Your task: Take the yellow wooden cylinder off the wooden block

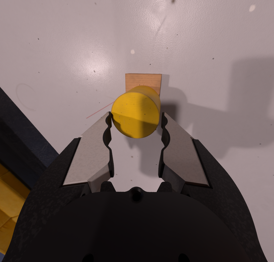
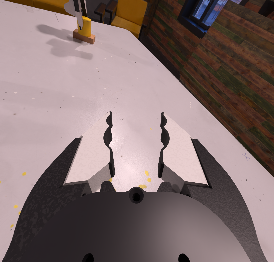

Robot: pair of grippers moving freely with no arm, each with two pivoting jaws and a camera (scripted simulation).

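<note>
Standing: the yellow cylinder (image 1: 135, 114) stood upright on the block (image 1: 143, 80), which lay flat on the white counter (image 1: 59, 47).
Place: in the right wrist view the cylinder (image 2: 86, 27) and block (image 2: 84, 37) sat near the counter's (image 2: 59, 84) far edge, not far from its far right corner.
Left gripper (image 1: 136, 116): it looked down on the cylinder's top, fingers (image 1: 94, 142) spread wide, one tip at each side of the cylinder; whether they touched it I could not tell.
Left gripper from afar (image 2: 77, 10): in the right wrist view it hung above the cylinder, one finger reaching down along the cylinder's side.
Right gripper (image 2: 136, 116): it hovered over bare counter near the right edge, well apart from the block, fingers (image 2: 92, 142) wide and holding nothing.
Counter marks: dark specks, pale dots and a few yellow spots (image 2: 146, 173).
Beyond the counter: yellow chairs (image 2: 129, 16) past the far edge and a plank floor (image 2: 222, 76) off the right edge.
</note>
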